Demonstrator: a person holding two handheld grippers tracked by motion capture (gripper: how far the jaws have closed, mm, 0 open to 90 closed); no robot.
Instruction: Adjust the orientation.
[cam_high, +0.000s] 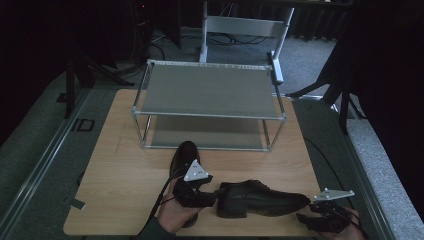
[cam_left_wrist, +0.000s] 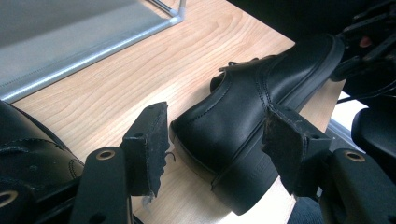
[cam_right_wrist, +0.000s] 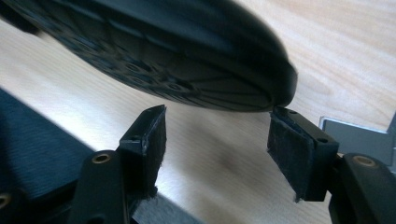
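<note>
On the wooden worktop (cam_high: 115, 165), in front of the two-tier metal shoe rack (cam_high: 207, 90), one black shoe (cam_high: 183, 156) points toward the rack beside the left gripper (cam_high: 200, 192), whose jaws stand apart on either side of the heel of a second black shoe (cam_left_wrist: 247, 116). That second shoe lies lengthwise toward the right. Its toe is just at the right gripper (cam_right_wrist: 217, 140), whose jaws are spread apart, the sole seemingly lifted above them, though the blur makes contact hard to judge.
</note>
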